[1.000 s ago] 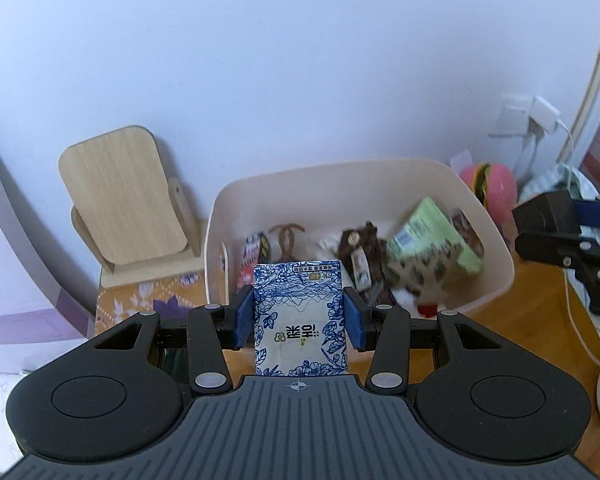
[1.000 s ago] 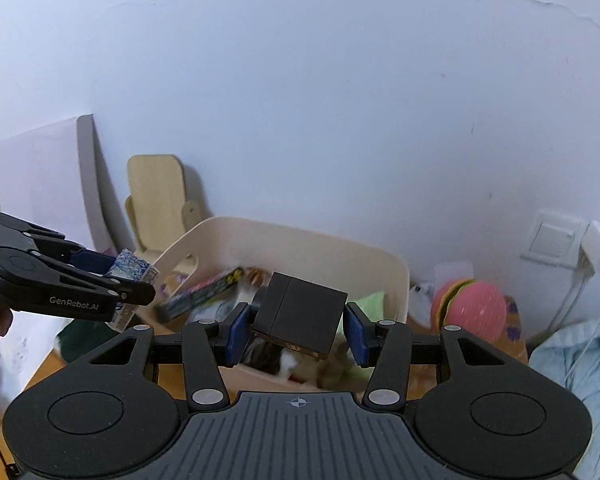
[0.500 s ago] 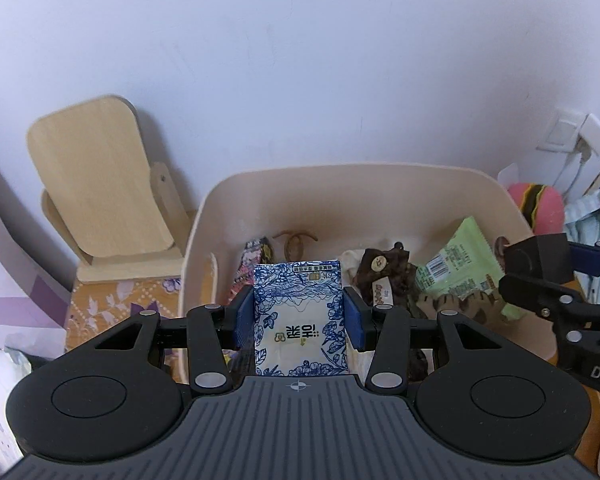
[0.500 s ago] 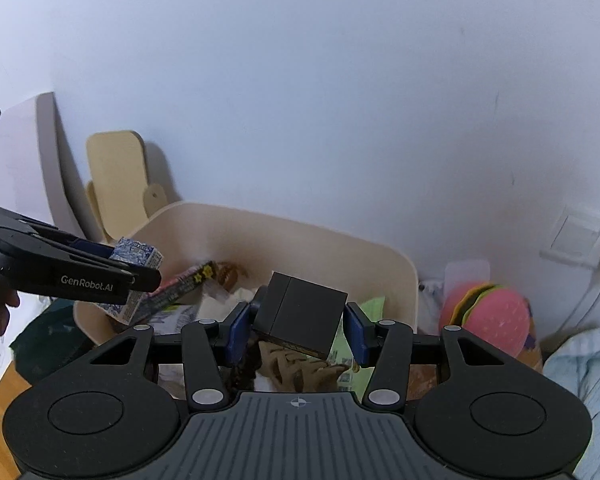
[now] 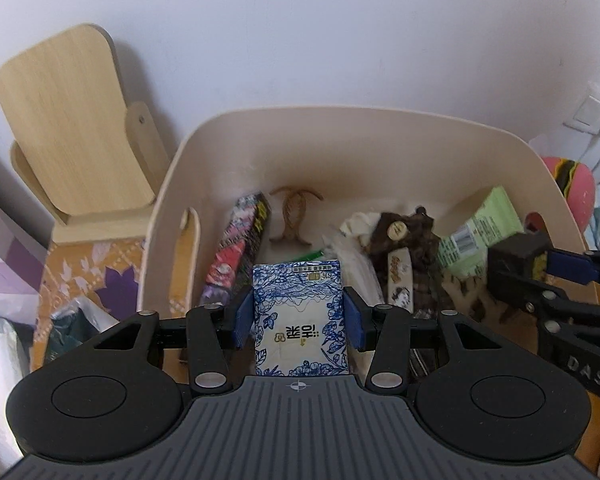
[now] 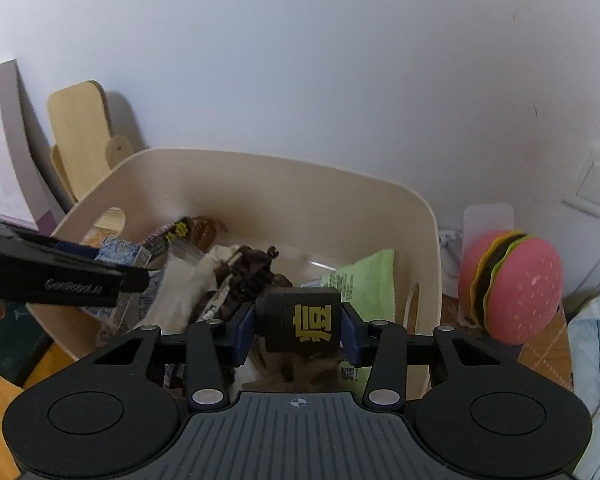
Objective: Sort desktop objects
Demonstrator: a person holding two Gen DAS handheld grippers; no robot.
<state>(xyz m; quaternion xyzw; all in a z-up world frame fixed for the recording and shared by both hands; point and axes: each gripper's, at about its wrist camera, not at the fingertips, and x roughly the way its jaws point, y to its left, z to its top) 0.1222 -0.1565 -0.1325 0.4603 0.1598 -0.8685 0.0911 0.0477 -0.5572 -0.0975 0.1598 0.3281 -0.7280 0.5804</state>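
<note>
Cream bin (image 5: 364, 124): a plastic tub against the white wall, filling the middle of both wrist views, with loose items piled inside.
Left gripper (image 5: 298, 318): tilted steeply down over the bin's near-left part; in the right wrist view it (image 6: 112, 276) reaches in from 9 o'clock above the bin's left wall.
Left fingers (image 5: 244, 316): blue pads at a middling spread, pressed on both side edges of a blue-and-white tissue pack (image 5: 300, 316), which stands upright between them above the bin's contents.
Right gripper (image 6: 298, 330): angled downward over the bin's near-right part; in the left wrist view it (image 5: 540, 270) enters from 3 o'clock over the right rim.
Right fingers (image 6: 244, 330): fairly narrow, and just closed in further, clamped on a black box (image 6: 300, 318) with a yellow character on its facing side; the box sits level between the pads, above a furry brown-patterned item.
Bin contents: a long colourful packet (image 5: 238, 256) at 10 o'clock of the tissue pack, a brown wooden hair clip (image 5: 294, 216) at 12 o'clock by the back wall, a dark brown bow with a button (image 5: 404, 240) at 2 o'clock, a green snack bag (image 5: 480, 232) leaning on the right wall.
Around the bin: a wooden stand (image 5: 72, 128) at 9 o'clock of it, a pink burger-shaped toy (image 6: 512, 288) at 3 o'clock on the worktop (image 6: 452, 312).
</note>
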